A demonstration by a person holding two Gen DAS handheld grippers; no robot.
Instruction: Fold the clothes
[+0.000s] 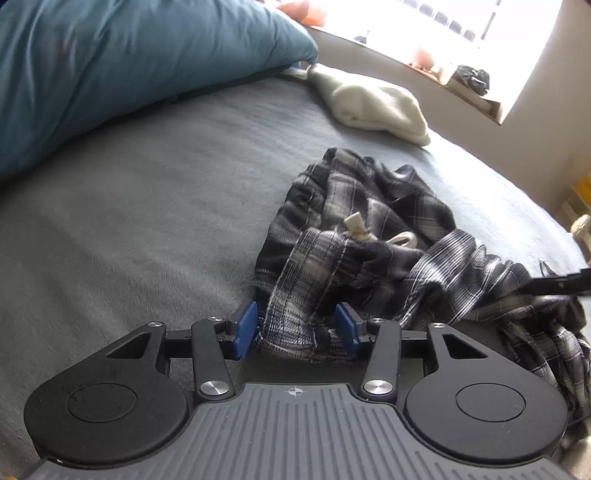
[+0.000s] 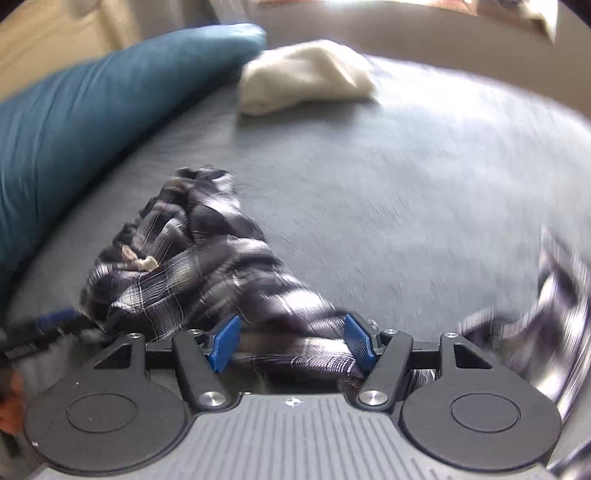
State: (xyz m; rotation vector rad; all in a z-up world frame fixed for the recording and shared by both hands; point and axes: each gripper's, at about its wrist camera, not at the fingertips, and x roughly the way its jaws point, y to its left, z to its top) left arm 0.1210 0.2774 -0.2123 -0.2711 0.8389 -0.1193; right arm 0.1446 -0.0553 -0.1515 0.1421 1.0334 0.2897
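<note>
The plaid pants (image 1: 369, 236) lie crumpled on the grey blanket (image 1: 147, 206), near its front edge, with a pale drawstring (image 1: 356, 225) showing in the middle of the heap. One part of the cloth is stretched out to the right side in the left wrist view.

The left gripper (image 1: 297, 328) is at the near end of the pants. Its jaws are about half open, and a fold of the plaid cloth stands between the two blue pads (image 1: 243, 328). The cloth touches the left pad, but the other pad seems a little apart from it, so I cannot tell if the fold is really pinched.

The right gripper (image 2: 291, 341) is over another part of the same pants (image 2: 192, 258). Its jaws are rather wide, and a band of cloth passes between its blue pads (image 2: 223, 343). This view is blurred, so a firm grip cannot be confirmed here either.

Behind the pants, well apart, a cream folded garment (image 1: 369, 103) lies on the blanket. A large teal pillow (image 1: 129, 55) is at the left, its lower edge on the blanket. A bright window (image 1: 443, 22) is at the back.
</note>
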